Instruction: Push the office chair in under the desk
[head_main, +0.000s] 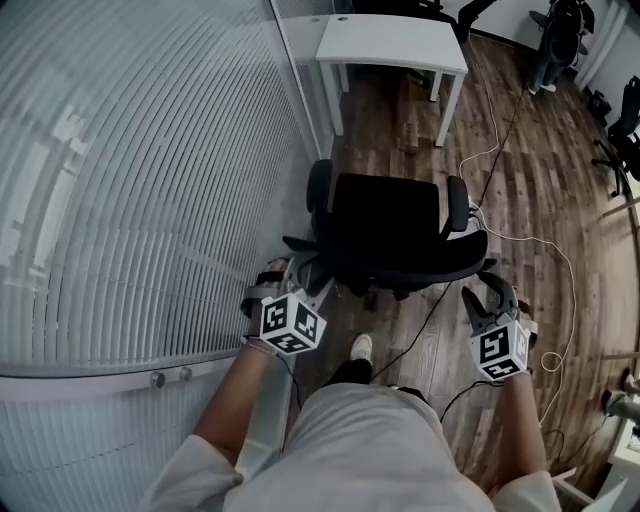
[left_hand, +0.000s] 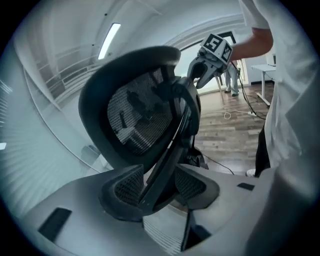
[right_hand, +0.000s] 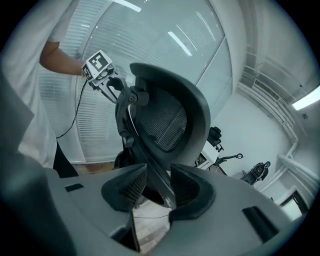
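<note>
The fingers of the left gripper are standing spread. A dark bar of the backrest is lining up in the gap, and no pad is plainly pressing on it. The fingers of the right gripper are spread in the same way around the frame on the opposite side. Each gripper view is showing the other gripper past the backrest, so the two hands are flanking it.

The step in hand looks like taking hold of the backrest; the pushing is not yet under way. Next, both pairs of fingers are going to need to close on the frame, then drive forward evenly so the casters roll straight rather than swivel.

The office chair is standing well apart from the white table, roughly in line with its opening, seat towards it and back towards the person. Whether the armrests are going to clear the top, I cannot tell.

The wooden floor is looking smooth, but a white cable is trailing just beside the chair's base and may snag a wheel. A glass wall with blinds is running along the left.
</note>
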